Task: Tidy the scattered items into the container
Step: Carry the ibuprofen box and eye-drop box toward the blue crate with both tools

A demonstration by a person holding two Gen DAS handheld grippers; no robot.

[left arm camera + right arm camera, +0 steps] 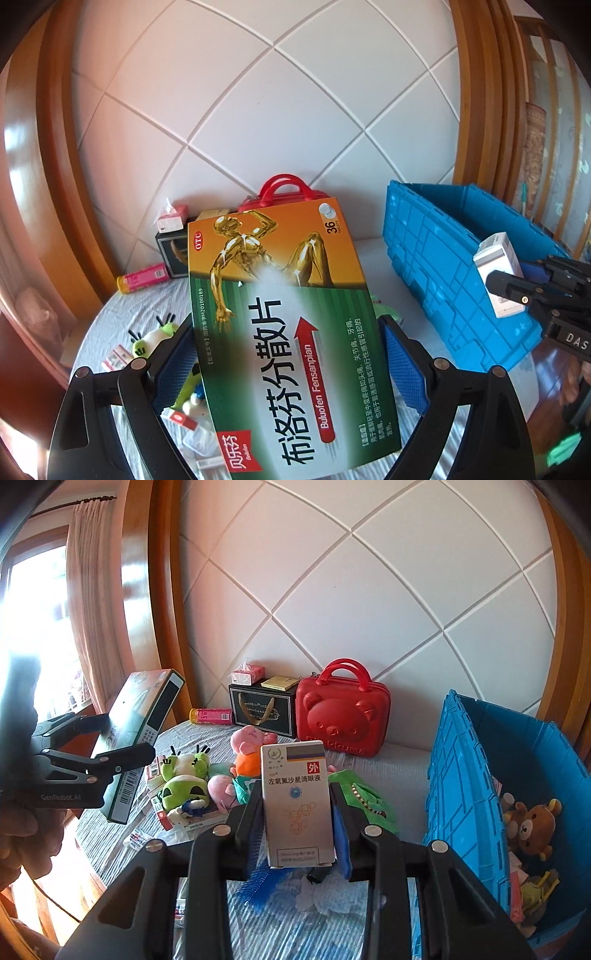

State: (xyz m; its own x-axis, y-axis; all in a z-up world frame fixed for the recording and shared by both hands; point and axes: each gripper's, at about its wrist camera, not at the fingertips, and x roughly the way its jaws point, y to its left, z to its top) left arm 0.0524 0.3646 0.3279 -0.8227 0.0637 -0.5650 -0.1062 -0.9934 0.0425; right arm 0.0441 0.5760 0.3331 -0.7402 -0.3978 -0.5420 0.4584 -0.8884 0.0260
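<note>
My left gripper is shut on a large green and orange medicine box, held above the bed. It also shows in the right wrist view, at the left. My right gripper is shut on a small white eye-drop box; in the left wrist view that box sits beside the blue crate. The crate stands at the right, open, with a brown teddy bear and other items inside. Plush toys and small boxes lie scattered on the bed.
A red bear-face case, a black box, a tissue pack and a pink tube stand along the padded headboard. A blue brush lies under my right gripper. A curtained window is at the left.
</note>
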